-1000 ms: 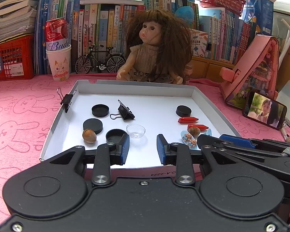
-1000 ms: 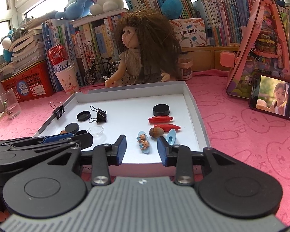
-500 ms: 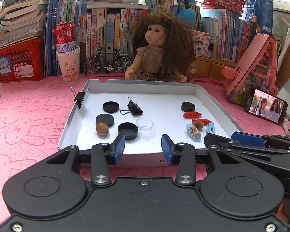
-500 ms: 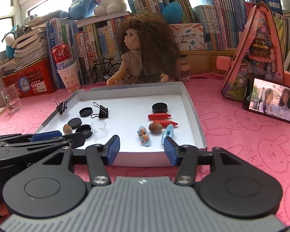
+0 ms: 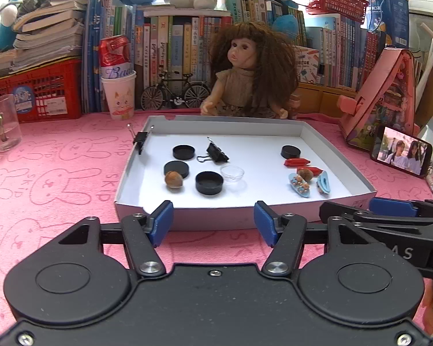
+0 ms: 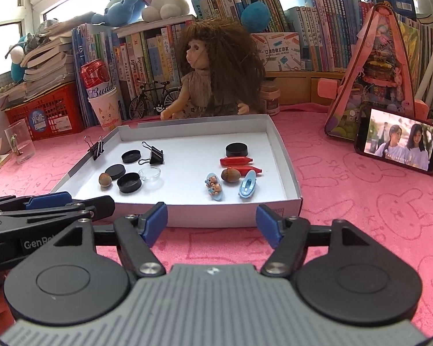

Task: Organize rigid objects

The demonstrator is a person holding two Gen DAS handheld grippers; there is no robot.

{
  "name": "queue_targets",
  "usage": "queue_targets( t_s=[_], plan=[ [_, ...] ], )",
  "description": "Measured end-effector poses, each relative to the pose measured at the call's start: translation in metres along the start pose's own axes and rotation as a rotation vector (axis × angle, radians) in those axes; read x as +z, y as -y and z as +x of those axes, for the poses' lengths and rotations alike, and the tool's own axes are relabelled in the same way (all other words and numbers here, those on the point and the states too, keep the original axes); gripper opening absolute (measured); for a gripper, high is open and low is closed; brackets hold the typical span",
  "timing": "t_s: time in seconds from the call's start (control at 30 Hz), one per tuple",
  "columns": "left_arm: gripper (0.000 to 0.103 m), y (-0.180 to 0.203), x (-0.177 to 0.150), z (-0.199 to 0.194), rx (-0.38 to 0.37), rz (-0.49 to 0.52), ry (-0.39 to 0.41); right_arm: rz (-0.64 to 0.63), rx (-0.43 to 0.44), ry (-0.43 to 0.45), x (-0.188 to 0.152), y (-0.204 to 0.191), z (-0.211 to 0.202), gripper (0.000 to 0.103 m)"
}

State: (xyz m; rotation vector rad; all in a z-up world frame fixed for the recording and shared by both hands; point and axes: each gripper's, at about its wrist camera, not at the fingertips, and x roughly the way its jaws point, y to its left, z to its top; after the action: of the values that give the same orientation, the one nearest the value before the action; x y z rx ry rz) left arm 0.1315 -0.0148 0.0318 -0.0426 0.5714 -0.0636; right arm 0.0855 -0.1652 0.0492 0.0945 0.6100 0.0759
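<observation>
Tray (image 5: 135,155) of small objects lies on the pink cloth (image 5: 52,178), farther from both cameras than a second ago: both grippers have drawn back off its near edge. Then the left pads hung over the near-left floor by a black cap (image 5: 209,183); now they are short of the near wall.

Left gripper (image 5: 213,222) has spread from nearly closed to about half width and its jaws are opening, nothing between them. Right gripper (image 6: 212,222) has gone from half to wide, its jaws opening too, empty, facing the near wall.

Both point slightly downward toward the tray, side by side, left one's fingers showing at the right view's left edge.

Inside, left group: caps, nut (image 5: 173,179), clear dish (image 5: 231,173), binder clip (image 5: 216,154). Right group: cap (image 5: 290,152), red pieces (image 5: 296,162), blue clips (image 5: 323,183). Doll (image 5: 251,69) sits beyond the far wall.
</observation>
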Motion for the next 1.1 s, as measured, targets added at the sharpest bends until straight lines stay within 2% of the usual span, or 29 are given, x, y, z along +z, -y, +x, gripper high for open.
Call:
queue_targets(
  t_s=[0.13, 0.27, 0.73, 1.1],
  plan=[
    [0.072, -0.003, -0.004, -0.006, 0.04, 0.025, 0.02, 0.0, -0.018, 0.0, -0.006, 0.001, -0.003, 0.087],
    [0.079, -0.008, -0.009, -0.012, 0.036, 0.024, 0.013, 0.001, -0.032, -0.005, -0.01, 0.003, -0.005, 0.09],
    [0.081, -0.02, -0.031, -0.007, 0.095, 0.005, -0.046, 0.002, -0.091, -0.061, -0.027, 0.007, 0.004, 0.101],
    [0.084, -0.023, -0.029, 0.006, 0.103, -0.007, -0.106, -0.018, -0.105, -0.1, -0.027, 0.002, 0.011, 0.103]
  ],
)
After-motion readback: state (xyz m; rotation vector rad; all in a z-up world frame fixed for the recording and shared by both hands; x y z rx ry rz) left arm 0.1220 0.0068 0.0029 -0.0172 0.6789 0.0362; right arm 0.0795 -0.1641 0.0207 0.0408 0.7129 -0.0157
